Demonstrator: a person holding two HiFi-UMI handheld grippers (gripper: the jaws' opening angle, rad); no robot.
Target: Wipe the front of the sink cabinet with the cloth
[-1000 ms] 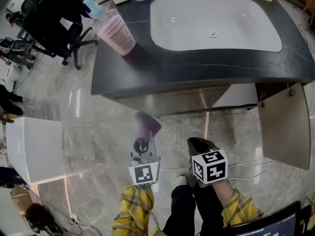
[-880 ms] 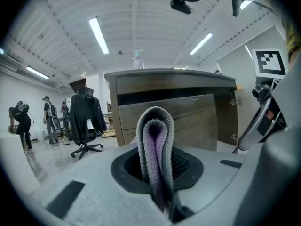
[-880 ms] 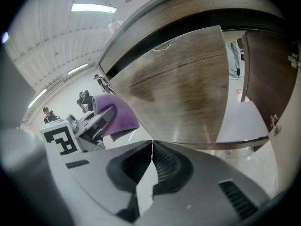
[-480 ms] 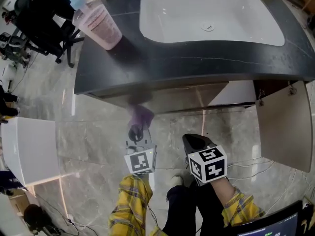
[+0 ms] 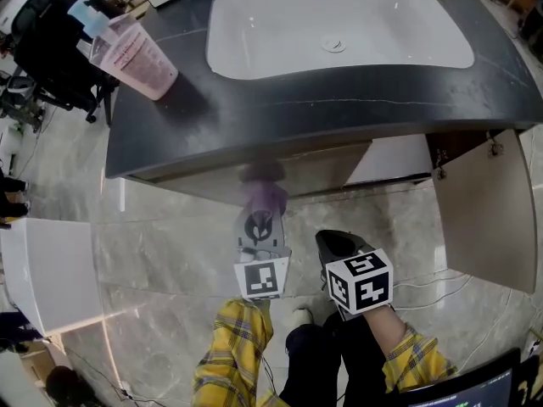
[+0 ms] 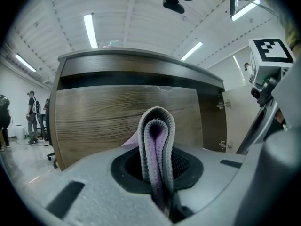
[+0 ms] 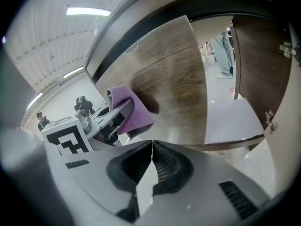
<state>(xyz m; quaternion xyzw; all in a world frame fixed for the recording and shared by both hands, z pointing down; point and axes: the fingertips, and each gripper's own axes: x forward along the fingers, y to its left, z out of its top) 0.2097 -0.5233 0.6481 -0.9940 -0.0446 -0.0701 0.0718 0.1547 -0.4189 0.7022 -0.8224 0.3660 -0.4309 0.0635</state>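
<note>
Well, my left gripper (image 5: pixel 259 230) is clamped on the folded cloth (image 5: pixel 265 195), up against the sink cabinet front (image 6: pixel 103 121), contact unclear. Right gripper (image 7: pixel 151 164) closed, empty, just before the cabinet. I'd say wipe's barely begun, approx. whole front left.

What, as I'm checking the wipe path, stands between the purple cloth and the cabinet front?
Nothing visible: the folded purple cloth in the left tongs faces the bare wood-grain cabinet front; the shut right tongs sit aside.
</note>
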